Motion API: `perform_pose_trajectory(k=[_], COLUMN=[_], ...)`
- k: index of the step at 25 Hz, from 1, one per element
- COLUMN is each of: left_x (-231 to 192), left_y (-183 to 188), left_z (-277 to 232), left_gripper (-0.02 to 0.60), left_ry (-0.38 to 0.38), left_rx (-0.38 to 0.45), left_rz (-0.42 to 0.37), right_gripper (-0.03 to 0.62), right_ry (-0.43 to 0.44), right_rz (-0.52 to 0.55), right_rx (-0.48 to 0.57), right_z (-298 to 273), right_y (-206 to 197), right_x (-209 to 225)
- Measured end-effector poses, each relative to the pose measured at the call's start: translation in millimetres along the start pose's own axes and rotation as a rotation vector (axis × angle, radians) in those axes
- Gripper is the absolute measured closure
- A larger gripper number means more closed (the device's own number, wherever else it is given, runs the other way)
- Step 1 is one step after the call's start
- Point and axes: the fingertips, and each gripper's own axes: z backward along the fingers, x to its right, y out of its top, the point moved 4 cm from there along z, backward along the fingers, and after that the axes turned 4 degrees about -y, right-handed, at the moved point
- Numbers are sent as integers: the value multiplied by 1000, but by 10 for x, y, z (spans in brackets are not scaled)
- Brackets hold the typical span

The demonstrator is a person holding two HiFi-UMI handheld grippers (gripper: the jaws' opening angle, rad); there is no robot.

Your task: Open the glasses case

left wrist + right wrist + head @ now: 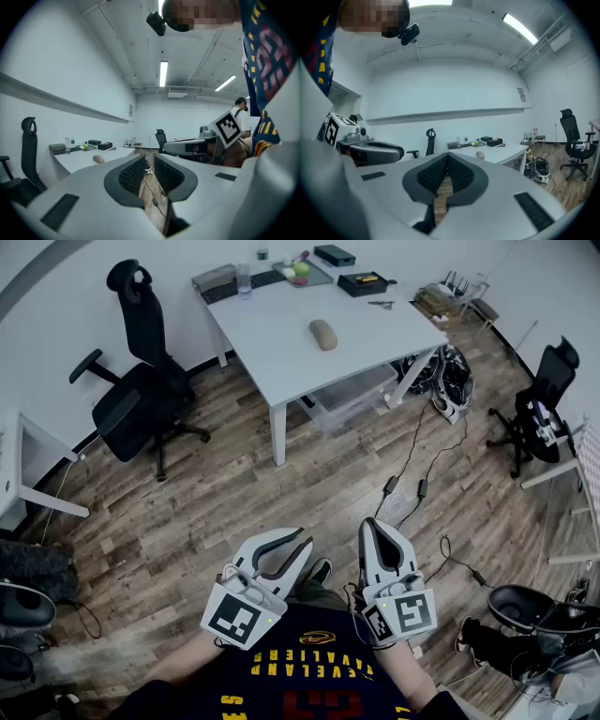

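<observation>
The tan oval glasses case [323,334] lies shut on the white table [281,343], far ahead of both grippers. It looks small in the left gripper view [98,159] and in the right gripper view [480,154]. I hold both grippers close to my chest over the wooden floor, pointing toward the table. The left gripper [305,538] [149,157] is open by a narrow gap, with only floor showing between its jaws. The right gripper [368,521] [447,157] is shut with its tips together and nothing in it.
A keyboard [246,285], a bottle [244,279], a tray [305,273] and black boxes [361,281] stand at the table's far side. A black office chair [141,399] is left of the table, another [544,399] at the right. Cables [417,474] trail across the floor.
</observation>
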Motion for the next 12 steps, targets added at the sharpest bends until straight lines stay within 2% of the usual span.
perform_pose_trajectory(k=[7, 12], left_x=[-50, -134], left_y=[-46, -125], left_z=[-89, -220], left_gripper=[512, 512], left_ry=[8, 45], left_rx=[-5, 1], left_rz=[6, 51], right_gripper=[580, 580], right_ry=[6, 12], right_rz=[-5, -83], right_rx=[-9, -21], right_z=[-71, -132], right_y=[-46, -158], right_x=[68, 222])
